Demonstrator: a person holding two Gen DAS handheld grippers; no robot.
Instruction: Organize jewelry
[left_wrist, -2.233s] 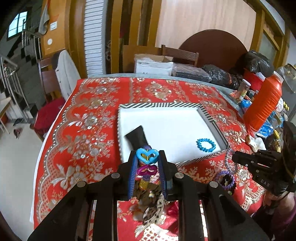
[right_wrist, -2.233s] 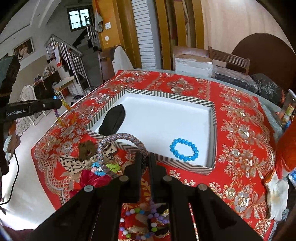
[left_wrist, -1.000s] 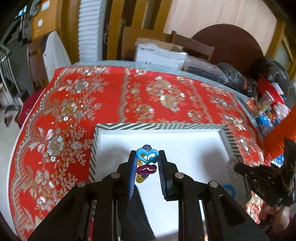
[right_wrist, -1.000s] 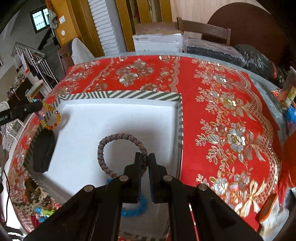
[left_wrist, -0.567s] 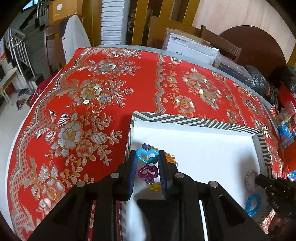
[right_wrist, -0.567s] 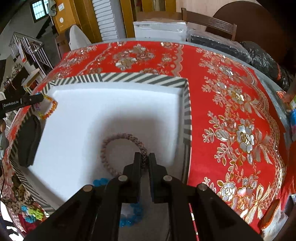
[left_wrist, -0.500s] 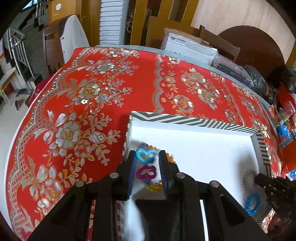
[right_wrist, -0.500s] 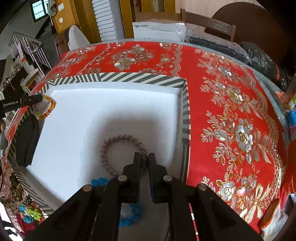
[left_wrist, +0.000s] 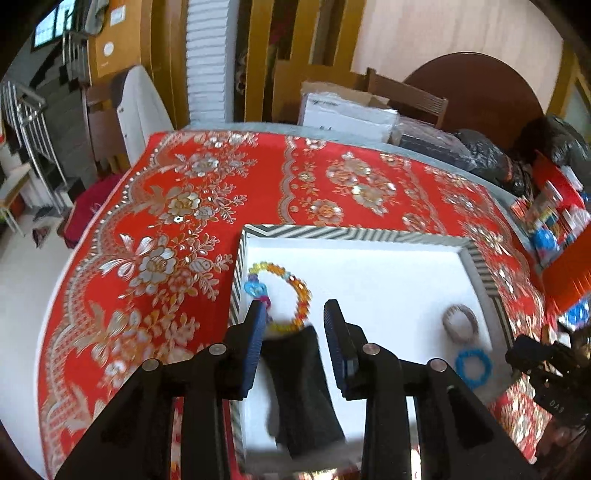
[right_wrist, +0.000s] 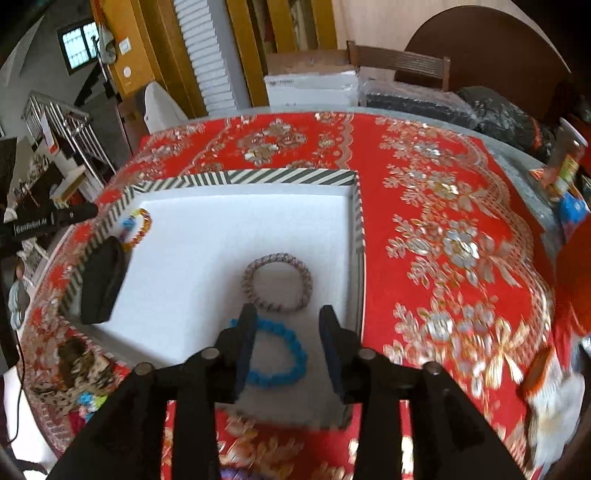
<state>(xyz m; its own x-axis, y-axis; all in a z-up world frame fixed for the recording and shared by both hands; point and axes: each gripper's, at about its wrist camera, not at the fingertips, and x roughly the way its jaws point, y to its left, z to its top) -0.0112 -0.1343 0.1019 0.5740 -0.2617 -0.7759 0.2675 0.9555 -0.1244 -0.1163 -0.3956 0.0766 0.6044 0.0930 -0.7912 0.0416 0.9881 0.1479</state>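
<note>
A white tray (right_wrist: 236, 177) with a black-and-white striped rim is set on a red floral tablecloth (right_wrist: 443, 229). Three bracelets are counted on its floor. A multicoloured beaded bracelet (left_wrist: 291, 291) with a blue heart charm is lodged in the far-left corner, touching or nearly touching the left wall. A grey braided bracelet (right_wrist: 277, 282) and a blue beaded bracelet (right_wrist: 280, 354) are placed side by side, very close, near the right wall. One black pouch (right_wrist: 101, 282) is laid along the left wall, just beside the multicoloured bracelet. The middle and far part of the tray floor is left bare.

The left gripper (left_wrist: 295, 317) is held with its jaws spread apart and nothing between them, above the pouch and the near arc of the multicoloured bracelet. The right gripper (right_wrist: 286, 323) is likewise parted and holds nothing, poised over the blue beaded bracelet.

Outside the near-left corner of the tray, a heap of fabric hair accessories (right_wrist: 79, 373) is seen on the cloth.
</note>
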